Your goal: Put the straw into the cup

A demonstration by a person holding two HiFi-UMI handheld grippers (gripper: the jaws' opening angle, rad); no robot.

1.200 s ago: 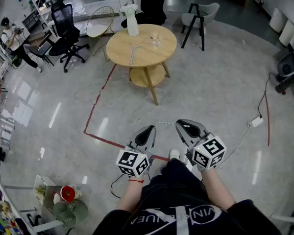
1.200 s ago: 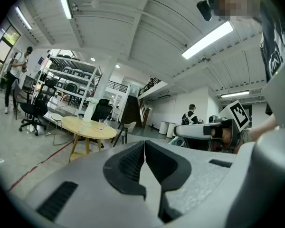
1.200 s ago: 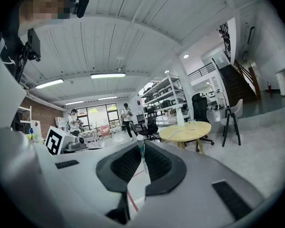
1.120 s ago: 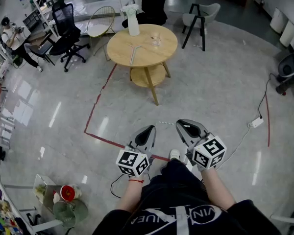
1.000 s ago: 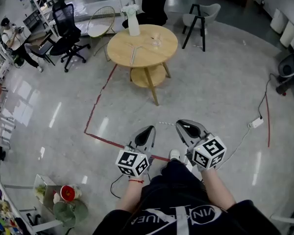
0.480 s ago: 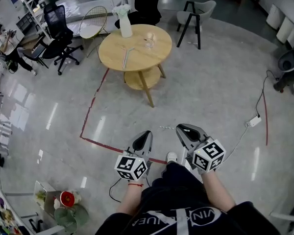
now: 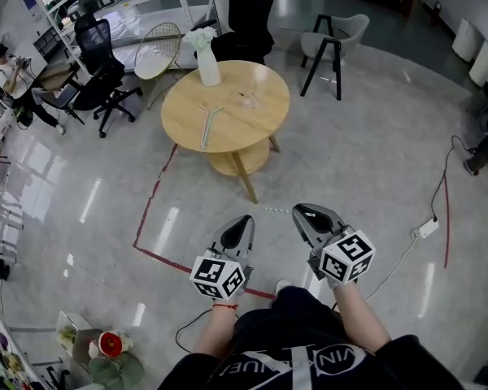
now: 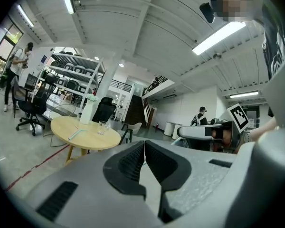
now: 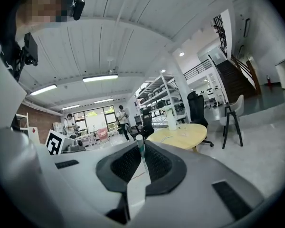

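Left tongs (image 8: 144, 143) closed, empty; right tongs (image 9: 141, 145) grip straw (image 9: 139, 139). Approach counter (image 7: 236, 135) at 12 o'clock, hold straw steady for cup (image 7: 249, 98).

The only writing I can find is the white lettering (image 7: 286, 354) across my black shirt (image 7: 297, 315), seen in the head view. The letters "VIN" show to one side of a crossed emblem, and the rest is too creased to read. The left cube (image 7: 218, 276) on my left tongs (image 7: 242, 221) and the right cube (image 7: 346, 256) on my right tongs (image 7: 306, 210) carry black-and-white square markers, which are patterns rather than letters.
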